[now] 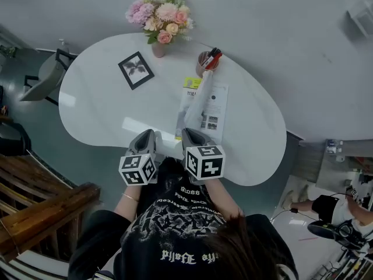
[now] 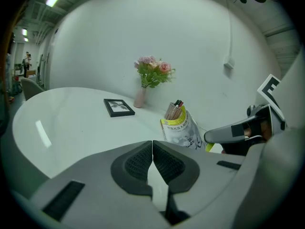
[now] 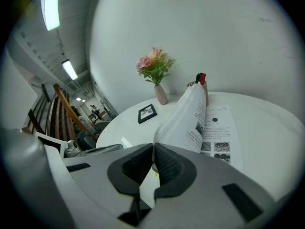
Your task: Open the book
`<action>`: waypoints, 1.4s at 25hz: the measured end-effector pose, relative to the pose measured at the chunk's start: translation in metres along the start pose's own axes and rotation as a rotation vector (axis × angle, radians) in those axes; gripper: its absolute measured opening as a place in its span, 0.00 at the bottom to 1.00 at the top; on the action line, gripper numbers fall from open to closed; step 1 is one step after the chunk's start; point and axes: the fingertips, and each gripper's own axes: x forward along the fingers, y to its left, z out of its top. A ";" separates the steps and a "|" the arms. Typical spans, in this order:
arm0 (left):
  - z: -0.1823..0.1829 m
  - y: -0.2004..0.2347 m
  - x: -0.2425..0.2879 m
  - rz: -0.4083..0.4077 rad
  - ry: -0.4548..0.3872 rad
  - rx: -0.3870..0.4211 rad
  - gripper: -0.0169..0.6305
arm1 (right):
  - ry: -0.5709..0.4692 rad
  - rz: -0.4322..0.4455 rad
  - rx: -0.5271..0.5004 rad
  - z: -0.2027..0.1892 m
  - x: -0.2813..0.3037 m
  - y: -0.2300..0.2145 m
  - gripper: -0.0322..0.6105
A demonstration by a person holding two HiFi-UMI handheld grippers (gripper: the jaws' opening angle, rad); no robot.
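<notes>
Midway through the opening step, by the look of it. Pinches the near edge of the book (image 1: pixel 214 111) in the right claw (image 3: pixel 153 149), jaws pressed together on the paper, with the gripped leaves raised in a curved sheet above the printed page lying flat beneath. Finds that book on the white table (image 1: pixel 105 109), straight ahead of the right claw (image 1: pixel 194 136), its far end just beside the pen cup (image 1: pixel 207 60). Holds the left claw (image 2: pixel 152 144) alongside, jaws closed and nothing between them (idle, above bare table, apart from the book). Shows the yellow-trimmed cover (image 2: pixel 183 130) from the left gripper view, bowed upward.

Next, probably: swing the raised leaves up and over toward the left, then lay them flat before letting go. Calls for an arc about the spine rather than a straight pull, so as not to drag the whole book or crease the sheet. Could use the left claw (image 1: pixel 145 137) to press the turned side down. Leaves the picture frame (image 1: pixel 136 70) and vase of flowers (image 1: pixel 160 22) well clear.
</notes>
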 end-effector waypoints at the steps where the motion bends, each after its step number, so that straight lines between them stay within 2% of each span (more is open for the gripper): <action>1: 0.000 0.002 -0.002 0.007 -0.003 -0.002 0.06 | 0.003 0.008 -0.004 0.000 0.001 0.002 0.11; 18: -0.005 0.046 -0.038 0.141 -0.071 -0.102 0.06 | 0.044 0.164 -0.124 -0.001 0.031 0.061 0.11; 35: -0.006 0.083 -0.058 0.219 -0.106 -0.149 0.06 | 0.090 0.221 -0.179 -0.006 0.060 0.097 0.11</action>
